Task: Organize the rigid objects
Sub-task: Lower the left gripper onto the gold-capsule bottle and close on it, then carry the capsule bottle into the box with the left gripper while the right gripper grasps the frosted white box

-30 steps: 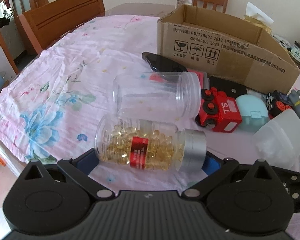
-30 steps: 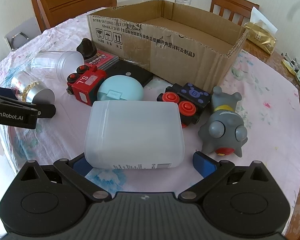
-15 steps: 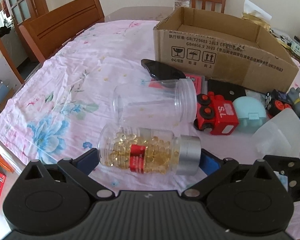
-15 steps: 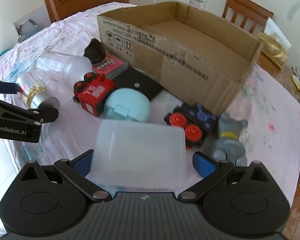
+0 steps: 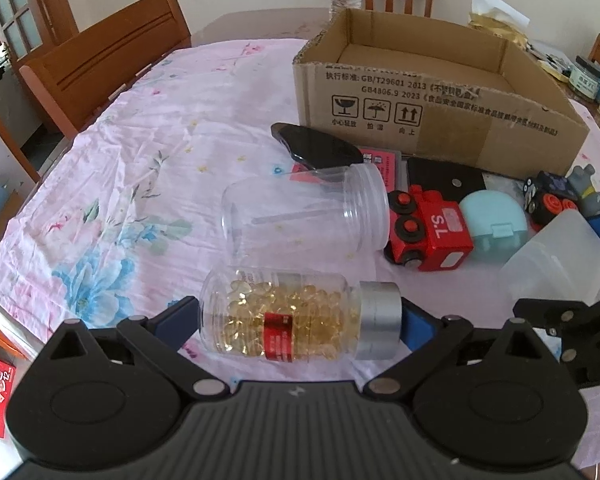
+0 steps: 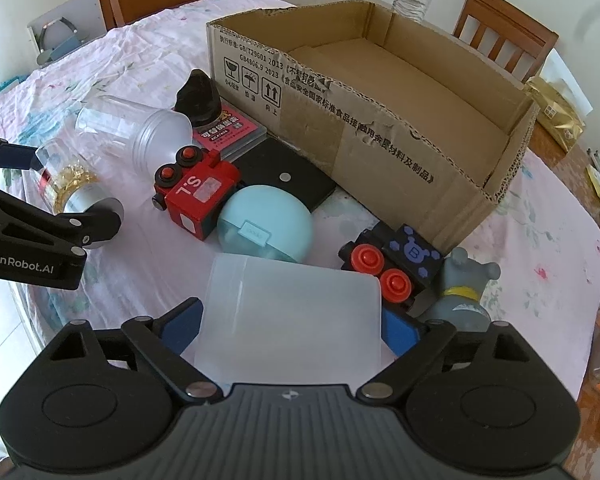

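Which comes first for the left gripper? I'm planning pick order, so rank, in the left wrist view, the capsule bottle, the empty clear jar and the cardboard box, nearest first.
1. Capsule bottle: between the left gripper fingers.
2. Empty clear jar: lying just beyond.
3. Cardboard box: farthest, back right.

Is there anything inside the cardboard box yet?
No, the cardboard box shows only its bare brown floor in the right wrist view.

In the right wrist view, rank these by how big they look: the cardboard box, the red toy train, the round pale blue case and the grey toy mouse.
1. Brown cardboard box, clearly largest.
2. Red toy train and round pale blue case: look about alike, so unranked.
3. Grey toy mouse, smallest, though partly hidden.
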Motion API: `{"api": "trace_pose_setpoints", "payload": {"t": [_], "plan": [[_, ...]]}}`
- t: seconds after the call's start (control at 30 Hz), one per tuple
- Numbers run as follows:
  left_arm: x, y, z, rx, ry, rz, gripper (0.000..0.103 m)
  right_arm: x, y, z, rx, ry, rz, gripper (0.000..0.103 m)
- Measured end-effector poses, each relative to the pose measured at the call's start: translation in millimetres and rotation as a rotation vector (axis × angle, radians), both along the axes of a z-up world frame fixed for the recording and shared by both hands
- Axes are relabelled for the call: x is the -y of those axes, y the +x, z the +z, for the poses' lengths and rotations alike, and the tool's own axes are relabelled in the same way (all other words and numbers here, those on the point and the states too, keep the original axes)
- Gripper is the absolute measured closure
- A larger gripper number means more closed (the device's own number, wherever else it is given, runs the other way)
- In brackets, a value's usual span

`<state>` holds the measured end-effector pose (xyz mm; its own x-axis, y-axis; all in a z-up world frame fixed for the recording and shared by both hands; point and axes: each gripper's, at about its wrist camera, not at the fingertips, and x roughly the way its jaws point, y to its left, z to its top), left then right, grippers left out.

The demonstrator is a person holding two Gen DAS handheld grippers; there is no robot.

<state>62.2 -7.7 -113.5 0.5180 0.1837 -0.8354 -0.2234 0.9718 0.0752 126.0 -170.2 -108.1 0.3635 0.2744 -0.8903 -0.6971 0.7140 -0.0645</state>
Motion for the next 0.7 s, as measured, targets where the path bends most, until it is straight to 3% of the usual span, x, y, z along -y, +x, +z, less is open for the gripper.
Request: {"api": "trace_pose_setpoints", "payload": {"t": [0.13, 0.4, 0.7], "plan": [[-1, 3, 2, -0.015, -0.012, -0.029, 0.009, -2, 2, 0, -0.007, -0.025, -0.019, 0.015], [-9, 7, 8, -0.058, -0.054, -0.096, 0.009, -2, 5, 2, -0.025, -0.041, -0.037, 0.016], [-20, 10, 42, -0.067, -0.052, -0.279, 0.009, 1, 6, 24, -0.008, -0.03, -0.076, 0.017]]}}
